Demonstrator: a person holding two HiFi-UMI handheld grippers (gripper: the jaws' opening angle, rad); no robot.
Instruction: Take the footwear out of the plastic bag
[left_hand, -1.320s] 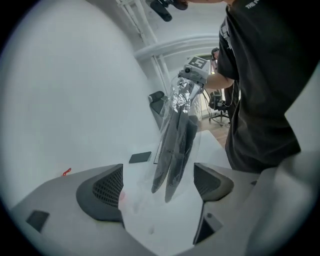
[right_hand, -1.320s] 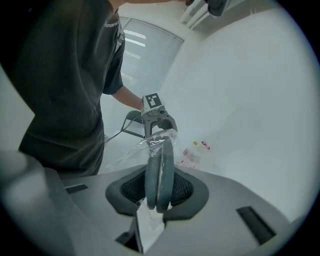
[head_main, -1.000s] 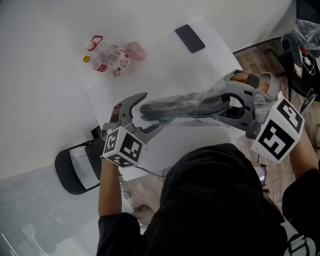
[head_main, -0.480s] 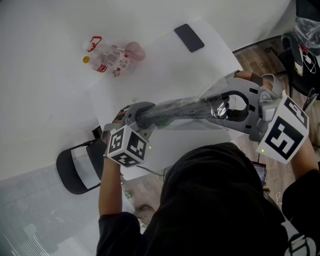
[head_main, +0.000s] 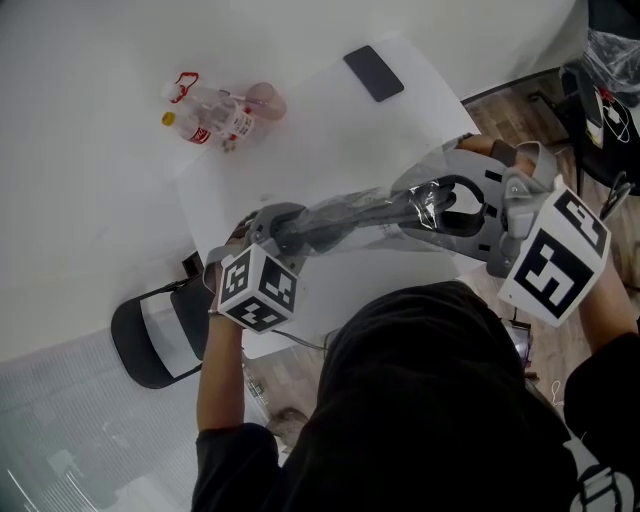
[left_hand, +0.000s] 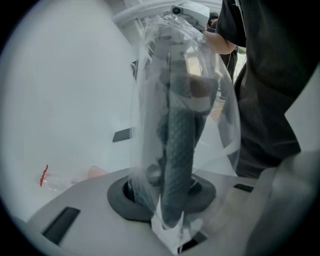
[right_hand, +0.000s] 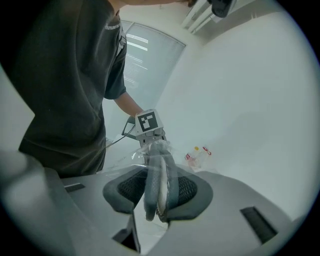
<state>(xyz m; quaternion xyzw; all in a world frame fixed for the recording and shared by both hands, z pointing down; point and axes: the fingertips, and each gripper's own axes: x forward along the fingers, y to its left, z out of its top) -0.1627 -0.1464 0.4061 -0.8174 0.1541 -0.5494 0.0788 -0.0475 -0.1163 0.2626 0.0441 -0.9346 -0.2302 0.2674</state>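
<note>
Spreading under both arms, a white table (head_main: 300, 120) is carrying a shrink-wrapped pack of bottles (head_main: 215, 112) at its far left and a dark phone (head_main: 373, 73) further right, both well apart from the work. Nearer the person, the left gripper (head_main: 272, 228) is pointing steeply down. Its jaws have just been closing and are now pinching one end of the plastic bag (left_hand: 150, 100), with the tip of the grey footwear (left_hand: 177, 150) caught inside the film between the pads. From there the bag is stretching rightward in the air above the table, with the footwear lying lengthwise within it. At the far end the right gripper (head_main: 445, 205) is reaching in. Its jaws have just been opening, though the pads are seemingly touching both sides of the footwear's other end through the film. Judging by this, the task is only beginning. The footwear is sitting fully inside, so the bag's mouth is waiting to be found and the contents drawn out.
</note>
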